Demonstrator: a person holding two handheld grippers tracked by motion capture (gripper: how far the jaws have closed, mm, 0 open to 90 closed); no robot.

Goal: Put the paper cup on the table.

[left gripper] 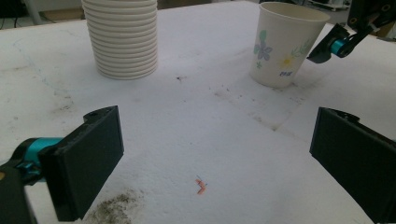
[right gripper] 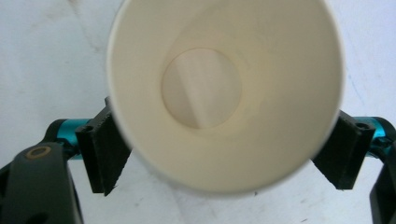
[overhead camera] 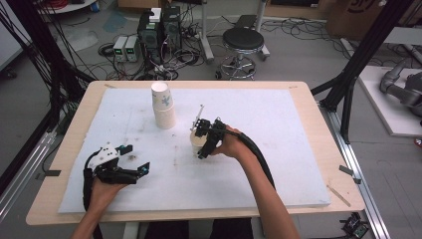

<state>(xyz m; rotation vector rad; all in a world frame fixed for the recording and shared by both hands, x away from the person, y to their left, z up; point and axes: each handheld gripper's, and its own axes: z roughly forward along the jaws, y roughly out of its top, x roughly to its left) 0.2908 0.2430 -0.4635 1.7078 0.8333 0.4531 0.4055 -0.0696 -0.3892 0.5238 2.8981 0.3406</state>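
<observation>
The right hand-held gripper (overhead camera: 204, 141) comes from above with its jaws spread wide astride the single paper cup (overhead camera: 197, 141), seemingly letting it go, standing upright on the tabletop (overhead camera: 278, 149) near the cup stack (overhead camera: 163, 105), while the left hand-held gripper (overhead camera: 135, 162) waits open, empty, farther off.

A grey floor (overhead camera: 298, 55) strewn with cables is seen across the top of the frame; a black round stool (overhead camera: 243, 40) and stacked electronic boxes (overhead camera: 159, 30) stand beyond the wooden table (overhead camera: 328, 149).
</observation>
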